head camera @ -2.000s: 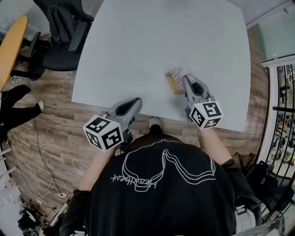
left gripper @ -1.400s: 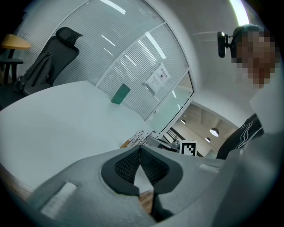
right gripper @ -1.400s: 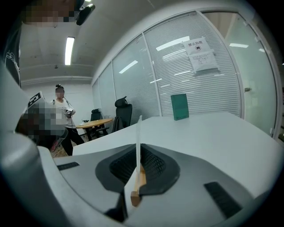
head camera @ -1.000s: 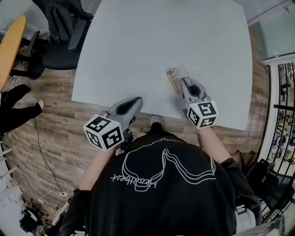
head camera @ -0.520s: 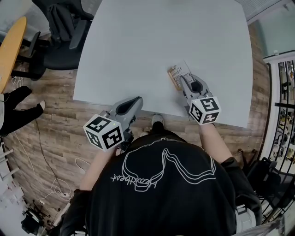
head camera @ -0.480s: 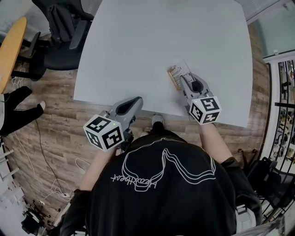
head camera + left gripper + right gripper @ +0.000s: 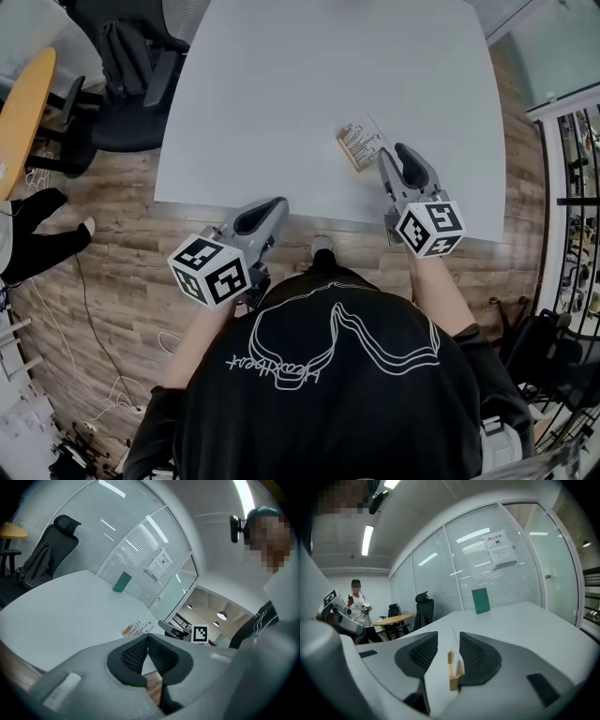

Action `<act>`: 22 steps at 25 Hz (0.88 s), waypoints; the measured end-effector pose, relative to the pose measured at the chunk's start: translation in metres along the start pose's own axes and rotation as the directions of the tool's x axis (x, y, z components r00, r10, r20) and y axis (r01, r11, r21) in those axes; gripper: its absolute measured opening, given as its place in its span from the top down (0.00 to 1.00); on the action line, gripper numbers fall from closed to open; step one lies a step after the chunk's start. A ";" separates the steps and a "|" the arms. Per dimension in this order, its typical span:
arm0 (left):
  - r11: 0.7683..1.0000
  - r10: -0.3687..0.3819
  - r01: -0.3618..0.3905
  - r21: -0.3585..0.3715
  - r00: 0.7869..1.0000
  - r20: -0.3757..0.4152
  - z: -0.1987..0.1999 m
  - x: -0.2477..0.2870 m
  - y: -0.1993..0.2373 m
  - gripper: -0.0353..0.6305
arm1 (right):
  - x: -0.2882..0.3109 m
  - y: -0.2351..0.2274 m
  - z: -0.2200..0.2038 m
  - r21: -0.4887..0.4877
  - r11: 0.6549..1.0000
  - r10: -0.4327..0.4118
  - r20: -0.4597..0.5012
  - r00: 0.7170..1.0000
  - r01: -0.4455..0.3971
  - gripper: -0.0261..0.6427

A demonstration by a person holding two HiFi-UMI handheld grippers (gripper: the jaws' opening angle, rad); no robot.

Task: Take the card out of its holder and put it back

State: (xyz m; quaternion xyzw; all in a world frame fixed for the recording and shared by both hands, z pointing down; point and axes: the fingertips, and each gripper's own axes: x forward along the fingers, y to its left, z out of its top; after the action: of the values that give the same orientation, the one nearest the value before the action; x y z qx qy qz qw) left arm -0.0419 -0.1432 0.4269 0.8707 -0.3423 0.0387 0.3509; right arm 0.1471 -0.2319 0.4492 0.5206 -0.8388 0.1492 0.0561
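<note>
- As its jaws open wide, the right gripper [image 7: 448, 638] holds nothing. Its pads stand clear of the holder [image 7: 453, 676], which shows in the gap just ahead of the tips.
- The holder is a small wooden block. The card [image 7: 362, 140] sits in its slot and shows as a thin edge-on line in the right gripper view.
- In the head view, holder and card rest on the white table [image 7: 281, 84], near its front edge and toward the person's right. The right gripper is just behind them, pointing at them.
- The left gripper [image 7: 147, 637] has its jaws pressed together with nothing between them.
- It hovers at the table's front edge on the person's left, well apart from the card. Wooden floor [image 7: 103, 253] shows beneath it.
- A green sign [image 7: 480, 600] stands upright at the table's far side, in front of a glass wall [image 7: 506, 573] with blinds.
- A black chair [image 7: 131, 56] sits at the table's far left corner, near an orange table [image 7: 23, 94].
- A person [image 7: 357, 609] stands in the background of the right gripper view.
</note>
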 end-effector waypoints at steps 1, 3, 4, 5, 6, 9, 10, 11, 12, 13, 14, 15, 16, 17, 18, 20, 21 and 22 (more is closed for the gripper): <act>1.000 -0.005 0.005 0.005 1.000 0.002 -0.001 -0.003 -0.004 0.93 | -0.008 0.005 0.003 0.003 1.000 0.006 0.010 1.000 -0.006 0.76; 1.000 -0.020 0.020 0.018 1.000 0.007 -0.003 -0.009 -0.012 0.93 | -0.022 0.019 0.010 0.002 1.000 0.025 0.032 0.999 -0.025 0.77; 0.999 -0.028 0.028 0.027 1.000 0.010 -0.002 -0.012 -0.015 0.93 | -0.028 0.026 0.014 0.000 0.999 0.036 0.047 0.998 -0.036 0.78; 0.999 -0.036 0.035 0.036 0.999 0.014 -0.001 -0.015 -0.019 0.93 | -0.035 0.033 0.019 0.000 0.999 0.047 0.062 0.997 -0.047 0.80; 0.998 -0.043 0.042 0.045 0.999 0.018 -0.001 -0.019 -0.023 0.93 | -0.043 0.041 0.023 0.003 0.998 0.058 0.076 0.995 -0.058 0.82; 0.996 -0.061 0.059 0.068 0.998 0.031 -0.003 -0.030 -0.037 0.93 | -0.067 0.065 0.030 0.016 0.995 0.095 0.110 0.989 -0.097 0.86; 0.995 -0.067 0.064 0.076 0.997 0.036 -0.004 -0.034 -0.042 0.93 | -0.076 0.073 0.031 0.021 0.994 0.108 0.117 0.987 -0.111 0.88; 0.994 -0.073 0.069 0.085 0.997 0.040 -0.005 -0.039 -0.048 0.93 | -0.084 0.081 0.031 0.027 0.992 0.121 0.123 0.985 -0.126 0.90; 0.993 -0.079 0.074 0.093 0.996 0.045 -0.006 -0.043 -0.053 0.93 | -0.092 0.090 0.030 0.033 0.990 0.135 0.128 0.982 -0.141 0.91; 0.992 -0.085 0.079 0.102 0.995 0.049 -0.007 -0.047 -0.058 0.93 | -0.099 0.098 0.030 0.036 0.987 0.150 0.132 0.980 -0.156 0.93; 0.990 -0.091 0.084 0.109 0.994 0.053 -0.008 -0.052 -0.062 0.93 | -0.105 0.107 0.029 0.035 0.984 0.169 0.135 0.976 -0.175 0.94; 0.989 -0.096 0.089 0.118 0.994 0.056 -0.009 -0.056 -0.065 0.93 | -0.111 0.117 0.028 0.033 0.979 0.194 0.135 0.972 -0.200 0.95; 0.988 -0.100 0.092 0.127 0.993 0.057 -0.010 -0.061 -0.069 0.93 | -0.116 0.128 0.026 0.030 0.972 0.228 0.131 0.965 -0.233 0.95; 0.986 -0.103 0.094 0.136 0.993 0.059 -0.011 -0.065 -0.071 0.93 | -0.122 0.140 0.023 0.030 0.961 0.269 0.119 0.956 -0.274 0.95; 0.985 -0.107 0.097 0.144 0.992 0.060 -0.013 -0.069 -0.074 0.93 | -0.127 0.153 0.019 0.033 0.947 0.314 0.101 0.944 -0.318 0.95; 0.982 -0.116 0.105 0.157 0.991 0.064 -0.017 -0.076 -0.081 0.93 | -0.138 0.175 0.010 0.043 0.919 0.389 0.069 0.919 -0.392 0.95; 0.981 -0.121 0.109 0.163 0.990 0.066 -0.019 -0.079 -0.085 0.93 | -0.144 0.183 0.007 0.049 0.909 0.412 0.059 0.909 -0.415 0.95; 0.979 -0.126 0.114 0.168 0.990 0.067 -0.021 -0.081 -0.089 0.93 | -0.150 0.189 0.004 0.057 0.902 0.426 0.053 0.903 -0.429 0.95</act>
State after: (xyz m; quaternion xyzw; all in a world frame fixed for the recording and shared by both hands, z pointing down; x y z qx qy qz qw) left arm -0.0448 -0.0375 0.3652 0.9165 -0.2982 0.0115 0.2665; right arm 0.0466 -0.0267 0.3721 0.3284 -0.9280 0.1758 -0.0119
